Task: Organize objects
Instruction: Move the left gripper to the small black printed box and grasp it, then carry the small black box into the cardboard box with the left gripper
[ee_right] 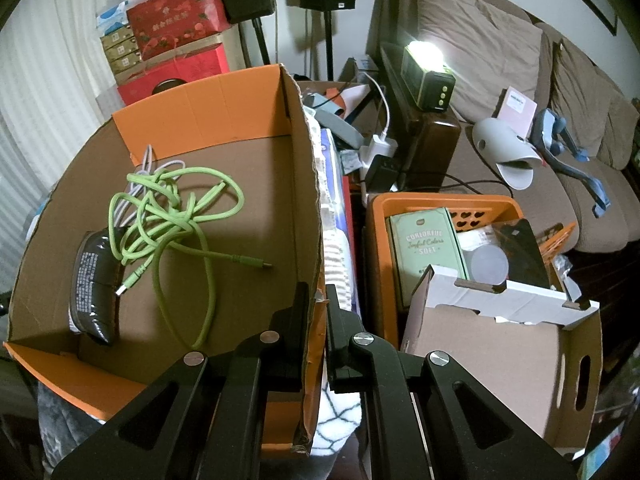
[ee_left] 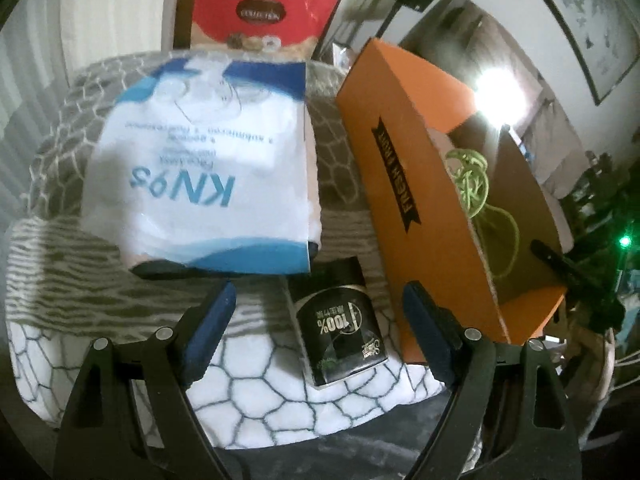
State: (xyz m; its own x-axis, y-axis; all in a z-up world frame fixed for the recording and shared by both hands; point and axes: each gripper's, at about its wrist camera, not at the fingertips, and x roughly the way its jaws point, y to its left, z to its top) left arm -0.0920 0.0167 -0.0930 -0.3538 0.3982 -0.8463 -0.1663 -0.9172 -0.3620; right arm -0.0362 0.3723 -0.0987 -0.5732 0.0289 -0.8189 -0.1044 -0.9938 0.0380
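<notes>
In the left wrist view my left gripper point(ee_left: 320, 300) is open, its blue-padded fingers either side of a small black pack point(ee_left: 339, 322) lying on a patterned blanket point(ee_left: 256, 396). A white KN95 mask bag point(ee_left: 204, 176) lies just beyond. An orange cardboard box point(ee_left: 404, 184) stands to the right. In the right wrist view my right gripper point(ee_right: 318, 300) is shut on the orange box's wall point(ee_right: 314, 280). Inside the box lie a green cable point(ee_right: 176, 216) and a dark pouch point(ee_right: 94, 280).
An orange crate point(ee_right: 444, 204) with a green tin and a white-edged carton point(ee_right: 500, 344) stand right of the box. A sofa point(ee_right: 500, 60) with a lit lamp point(ee_right: 428, 76) is behind. Red gift boxes point(ee_right: 176, 20) are stacked at the back left.
</notes>
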